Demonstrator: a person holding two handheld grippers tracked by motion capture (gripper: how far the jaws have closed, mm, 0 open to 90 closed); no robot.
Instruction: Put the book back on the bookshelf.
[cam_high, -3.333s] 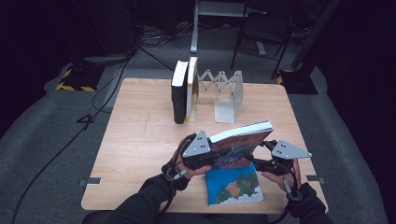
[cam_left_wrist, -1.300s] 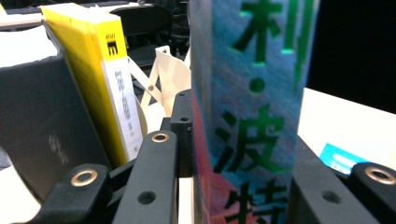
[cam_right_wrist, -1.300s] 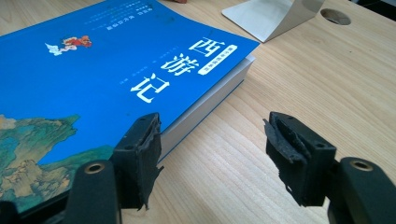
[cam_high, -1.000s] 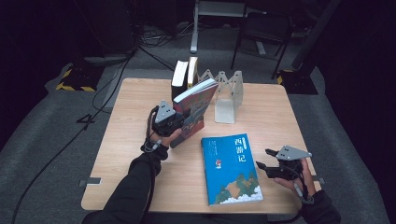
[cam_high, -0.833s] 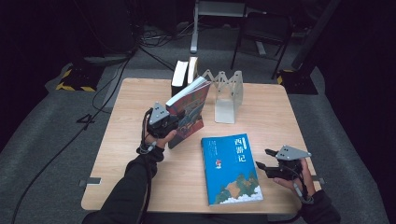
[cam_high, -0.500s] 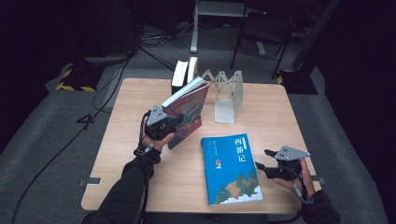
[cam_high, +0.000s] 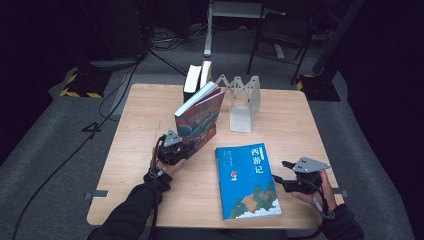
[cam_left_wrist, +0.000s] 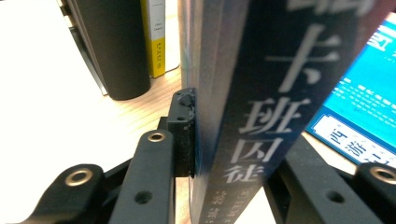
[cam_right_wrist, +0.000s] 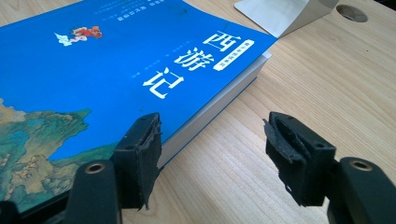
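Since a second ago: dark book (cam_high: 199, 120) tipped from near-flat to steeply tilted, lower edge down toward the table (cam_high: 135, 125), top leaning toward 1 o'clock at the standing books (cam_high: 197, 79). Left gripper (cam_high: 176, 150) clamped on its spine, jaws just tightened after a slight easing. Right gripper (cam_high: 281, 179) unmoved, parted and empty, at 3 o'clock of the blue book (cam_high: 247, 181). Likely next: standing the book against the row.

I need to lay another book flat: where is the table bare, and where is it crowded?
Bare: the table left of the left gripper, and the right side beyond the blue book. Crowded: the back middle, around the standing books and metal bookend.
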